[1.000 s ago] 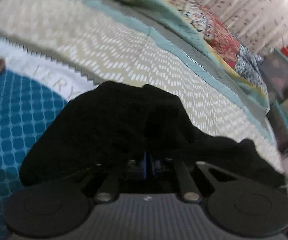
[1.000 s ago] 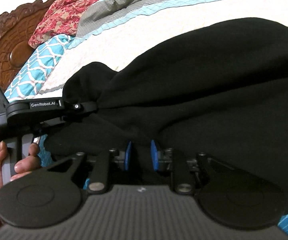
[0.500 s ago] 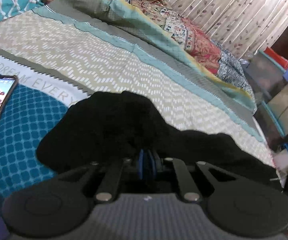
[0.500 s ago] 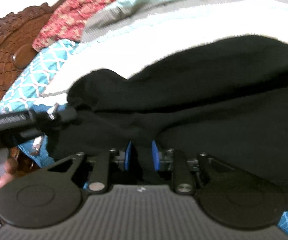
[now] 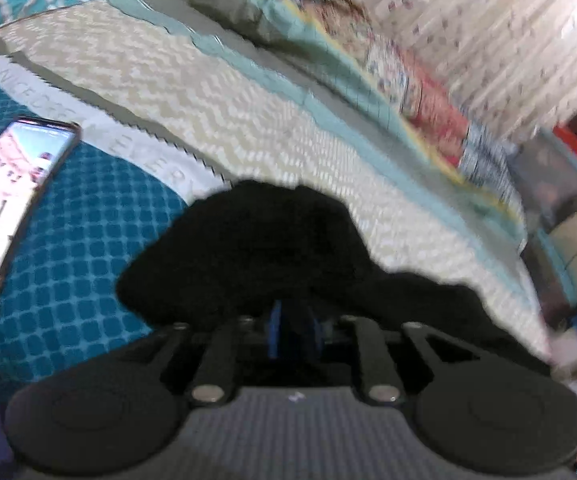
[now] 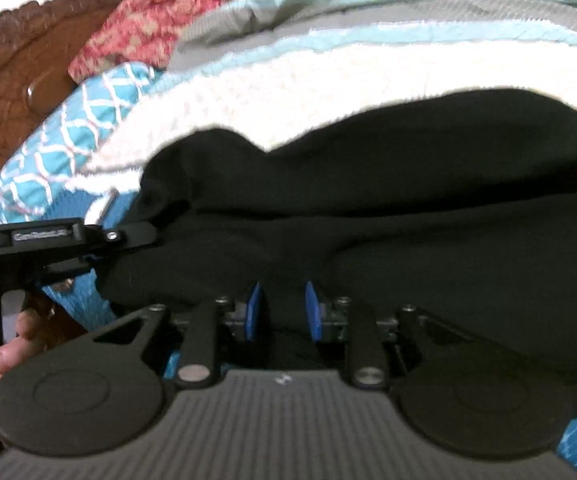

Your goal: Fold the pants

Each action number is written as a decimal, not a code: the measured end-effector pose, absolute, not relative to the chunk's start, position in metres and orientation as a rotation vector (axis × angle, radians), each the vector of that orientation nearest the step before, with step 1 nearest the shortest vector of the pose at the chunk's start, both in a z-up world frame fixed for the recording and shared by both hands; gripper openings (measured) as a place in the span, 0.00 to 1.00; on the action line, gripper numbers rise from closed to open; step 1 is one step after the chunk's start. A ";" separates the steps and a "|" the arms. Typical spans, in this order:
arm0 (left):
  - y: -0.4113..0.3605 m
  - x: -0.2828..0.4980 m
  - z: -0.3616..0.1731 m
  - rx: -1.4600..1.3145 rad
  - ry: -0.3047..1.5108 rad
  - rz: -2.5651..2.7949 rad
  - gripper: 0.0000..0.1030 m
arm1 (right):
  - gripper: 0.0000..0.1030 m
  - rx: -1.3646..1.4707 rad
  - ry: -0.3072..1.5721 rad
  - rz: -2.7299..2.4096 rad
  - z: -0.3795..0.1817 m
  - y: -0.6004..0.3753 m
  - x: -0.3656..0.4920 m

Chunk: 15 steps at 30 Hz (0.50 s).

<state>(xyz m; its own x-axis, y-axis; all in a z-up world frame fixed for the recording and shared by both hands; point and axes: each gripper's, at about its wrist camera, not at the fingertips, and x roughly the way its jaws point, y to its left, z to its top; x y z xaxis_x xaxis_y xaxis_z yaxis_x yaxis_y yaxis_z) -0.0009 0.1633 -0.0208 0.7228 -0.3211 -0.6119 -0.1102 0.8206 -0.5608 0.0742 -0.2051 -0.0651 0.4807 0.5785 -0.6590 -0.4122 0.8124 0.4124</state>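
Note:
The black pants lie bunched on the bed and fill most of the right wrist view. My right gripper is shut on a thick fold of the pants between its blue pads. The left gripper comes in from the left in that view and grips the pants' edge. In the left wrist view, my left gripper is shut on the pants, its blue pads pinching black cloth held over the bedspread.
A lit phone lies on the teal bedspread at left. A folded quilt and curtains are behind. A carved wooden headboard and teal pillow sit at left.
The left gripper has pulled back with the pants edge, showing more of the phone and bedspread. The right gripper keeps its hold, and the pants have sunk lower in its view.

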 end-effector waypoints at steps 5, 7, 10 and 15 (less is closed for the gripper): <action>0.192 -0.021 -0.009 -0.693 0.706 -0.086 0.21 | 0.30 0.216 0.791 0.623 -0.050 -0.212 0.062; 0.194 -0.025 -0.006 -0.691 0.701 -0.096 0.21 | 0.30 0.216 0.756 0.637 -0.046 -0.206 0.062; 0.183 -0.023 -0.005 -0.658 0.708 -0.143 0.21 | 0.30 0.211 0.731 0.672 -0.042 -0.196 0.064; 0.150 -0.011 -0.021 -0.577 0.790 -0.192 0.21 | 0.30 0.141 0.833 0.714 -0.058 -0.168 0.073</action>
